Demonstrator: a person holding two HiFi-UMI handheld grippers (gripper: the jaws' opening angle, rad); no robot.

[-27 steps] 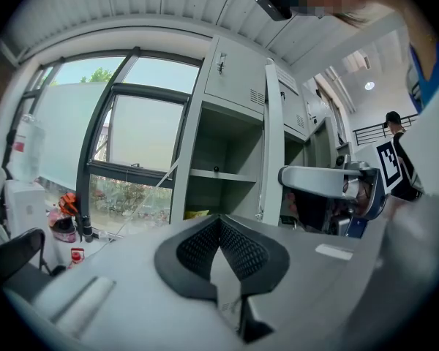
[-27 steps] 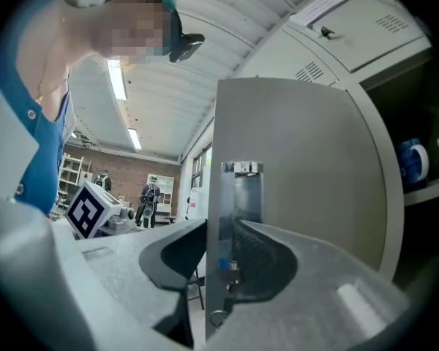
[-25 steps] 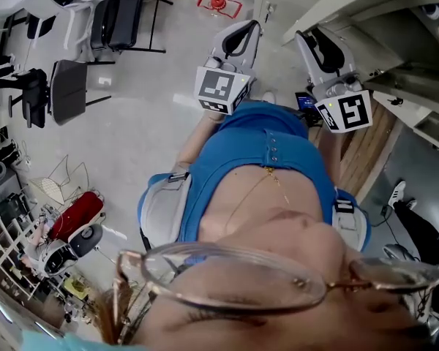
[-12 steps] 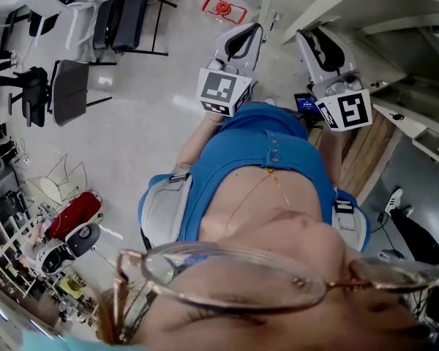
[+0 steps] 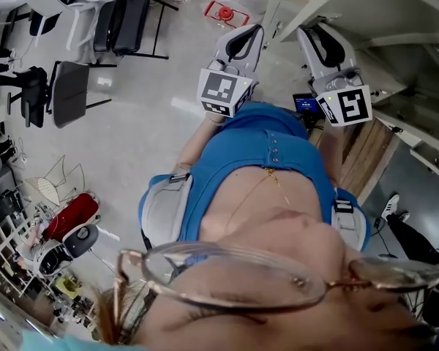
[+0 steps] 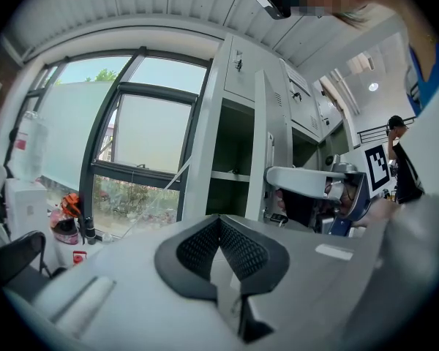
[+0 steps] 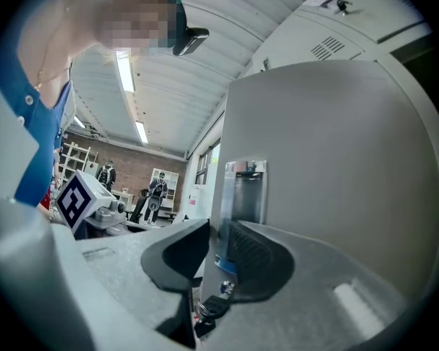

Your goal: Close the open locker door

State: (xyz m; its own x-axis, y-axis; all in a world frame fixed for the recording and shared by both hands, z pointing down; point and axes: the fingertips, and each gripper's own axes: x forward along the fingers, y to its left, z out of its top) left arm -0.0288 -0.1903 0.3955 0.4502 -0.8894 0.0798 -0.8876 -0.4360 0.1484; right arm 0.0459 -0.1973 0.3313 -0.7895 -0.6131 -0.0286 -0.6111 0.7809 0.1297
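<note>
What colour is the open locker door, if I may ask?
The locker door is light grey, clearest in the right gripper view.

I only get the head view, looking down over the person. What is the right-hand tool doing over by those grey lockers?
Observer: The right gripper has the edge of the open door between its fingers. They have just been closing, but I can't tell if they press on it yet.
Operator: Is there anything on that door?
Observer: What looks like a small dark key hangs from the lock, just below the fingers.
Operator: And the other tool?
Observer: The left gripper has its fingers together with nothing between them.
</note>
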